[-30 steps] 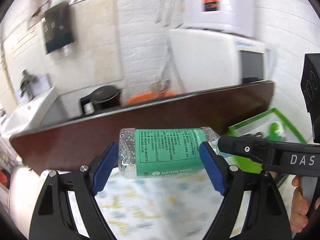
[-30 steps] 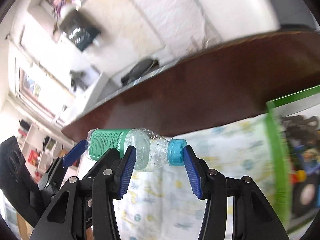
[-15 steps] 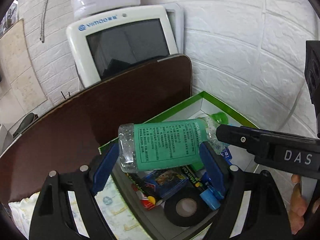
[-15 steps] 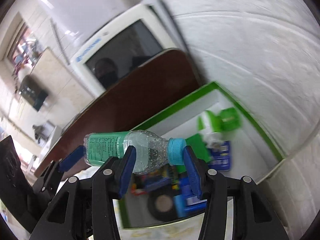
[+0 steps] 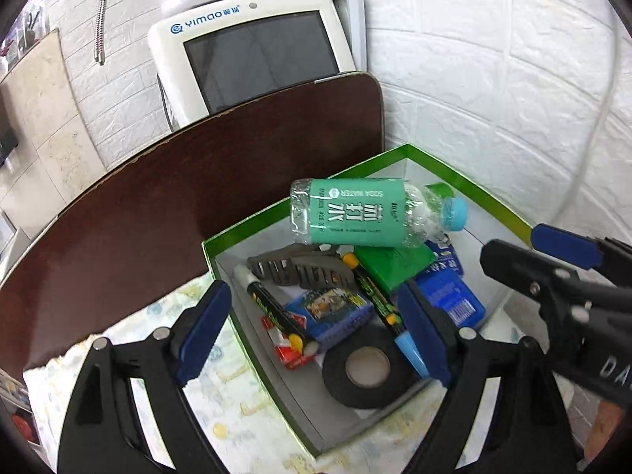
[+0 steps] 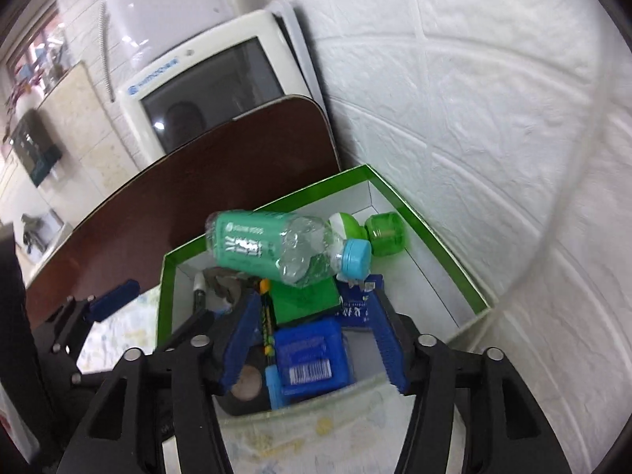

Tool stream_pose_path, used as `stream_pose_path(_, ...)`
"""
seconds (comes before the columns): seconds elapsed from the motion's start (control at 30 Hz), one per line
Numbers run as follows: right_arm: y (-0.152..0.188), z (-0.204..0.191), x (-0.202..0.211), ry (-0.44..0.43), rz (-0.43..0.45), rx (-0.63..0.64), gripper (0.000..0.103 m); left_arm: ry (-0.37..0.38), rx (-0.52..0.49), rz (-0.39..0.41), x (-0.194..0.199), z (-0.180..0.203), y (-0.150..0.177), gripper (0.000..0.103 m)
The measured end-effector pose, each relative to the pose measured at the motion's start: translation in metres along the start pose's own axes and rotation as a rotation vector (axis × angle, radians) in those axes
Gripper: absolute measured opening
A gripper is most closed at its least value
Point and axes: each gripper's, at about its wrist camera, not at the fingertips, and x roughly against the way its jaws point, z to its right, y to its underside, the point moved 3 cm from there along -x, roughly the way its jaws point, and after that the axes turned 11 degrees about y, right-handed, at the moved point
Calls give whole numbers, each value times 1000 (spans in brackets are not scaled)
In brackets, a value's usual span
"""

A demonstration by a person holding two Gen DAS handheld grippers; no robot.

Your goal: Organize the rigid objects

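Observation:
A clear soda-water bottle [image 5: 363,215] with a green label and blue cap lies across the items in the green-rimmed box [image 5: 252,225]; it also shows in the right wrist view [image 6: 284,249]. No gripper touches it. My left gripper [image 5: 316,328] is open and empty, over the box's near side. My right gripper [image 6: 312,335] is open and empty, above the blue packets [image 6: 312,359]. The box [image 6: 434,237] holds markers [image 5: 272,308], a grey hair claw [image 5: 300,268], a black tape roll [image 5: 367,367], a green block [image 5: 399,264] and a green jar [image 6: 385,235].
A dark brown board [image 5: 177,205] stands behind the box, with a white monitor [image 5: 256,51] beyond it. A white brick-pattern wall [image 5: 493,98] closes the right side. A patterned cloth [image 5: 221,414] covers the surface under and left of the box.
Both grippers carried the bottle right, over the box, then opened. The bottle left their jaws and now lies on the items in the box.

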Motion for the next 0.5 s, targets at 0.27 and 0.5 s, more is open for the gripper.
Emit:
stream_pose_path(0.27, 38, 3, 51, 37, 42, 36, 64, 11, 0, 20, 34, 19, 34, 88)
stream_pose_path(0.5, 60, 4, 75, 56, 59, 54, 64, 10, 35, 22, 55, 19, 62, 89)
